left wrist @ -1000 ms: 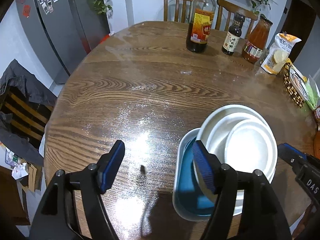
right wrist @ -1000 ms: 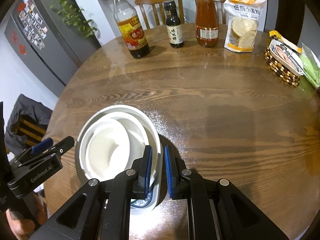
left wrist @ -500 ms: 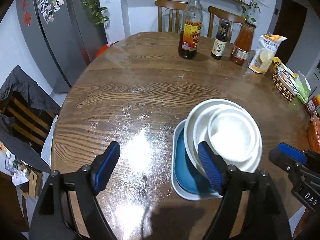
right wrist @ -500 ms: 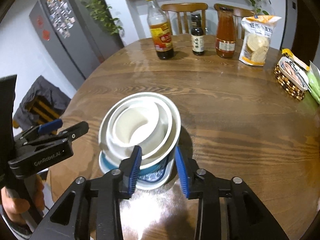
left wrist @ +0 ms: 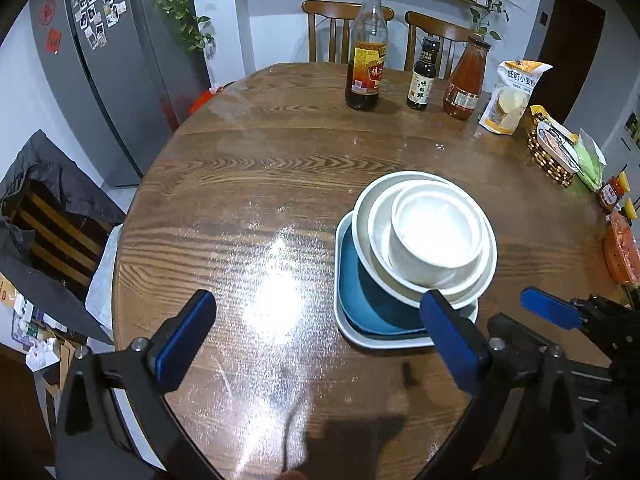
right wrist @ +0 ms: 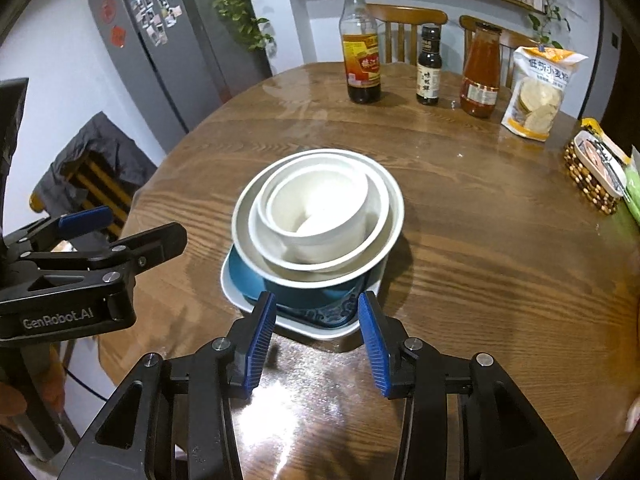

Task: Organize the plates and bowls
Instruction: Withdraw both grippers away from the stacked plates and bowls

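Note:
A stack of dishes stands on the round wooden table [left wrist: 240, 200]. At the bottom is a white rectangular plate [left wrist: 340, 280] [right wrist: 230, 284]. A blue dish [left wrist: 368, 300] [right wrist: 248, 276] lies in it, with three nested white bowls [left wrist: 436, 232] [right wrist: 320, 208] on top. My left gripper [left wrist: 316, 320] hovers left of the stack, its jaws opening wide with only bare table between them. My right gripper [right wrist: 317, 320] is just short of the plate's near edge. Its jaws are opening and touch nothing. Each wrist view also shows the other gripper, the left gripper [right wrist: 100, 236] and the right gripper [left wrist: 560, 312].
At the far edge stand a tall sauce bottle [left wrist: 366, 68], a small dark bottle [left wrist: 422, 80], a red sauce jar [left wrist: 466, 80] and a cracker bag [left wrist: 512, 96]. A beaded basket [left wrist: 550, 152] sits at the right. A chair draped in dark clothing [right wrist: 92, 160] stands left of the table.
Both grippers have drawn back from the stack, which now looks smaller and farther off. The right jaws, nearly shut at the stack's rim before, have opened. The left jaws have spread wider.

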`<state>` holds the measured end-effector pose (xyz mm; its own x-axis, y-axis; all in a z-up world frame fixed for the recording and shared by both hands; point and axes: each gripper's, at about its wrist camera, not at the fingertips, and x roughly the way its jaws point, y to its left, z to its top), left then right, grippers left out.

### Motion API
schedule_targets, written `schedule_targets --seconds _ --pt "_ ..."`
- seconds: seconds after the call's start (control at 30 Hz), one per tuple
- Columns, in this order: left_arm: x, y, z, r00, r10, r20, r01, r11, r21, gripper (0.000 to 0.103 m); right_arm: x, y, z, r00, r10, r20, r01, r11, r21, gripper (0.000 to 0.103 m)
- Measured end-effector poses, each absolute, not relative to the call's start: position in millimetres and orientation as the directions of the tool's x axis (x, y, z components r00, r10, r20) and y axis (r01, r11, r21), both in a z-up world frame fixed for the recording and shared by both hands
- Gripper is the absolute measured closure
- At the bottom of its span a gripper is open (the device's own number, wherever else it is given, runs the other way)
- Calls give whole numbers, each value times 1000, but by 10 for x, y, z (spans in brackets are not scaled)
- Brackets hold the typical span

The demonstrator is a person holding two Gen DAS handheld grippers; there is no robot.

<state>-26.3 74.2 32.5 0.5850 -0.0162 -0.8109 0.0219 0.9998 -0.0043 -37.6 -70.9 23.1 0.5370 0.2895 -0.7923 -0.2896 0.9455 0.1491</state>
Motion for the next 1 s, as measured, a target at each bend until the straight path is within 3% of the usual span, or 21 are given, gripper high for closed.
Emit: schedule_targets --seconds 0.17,1.0 --pt "-317 694 333 591 24 -806 25 999 47 1 -382 -656 204 529 299 -794 -299 942 155 59" --pt "-399 709 277 575 1 -818 69 996 49 1 -406 -551 207 519 261 -814 -319 943 99 59"
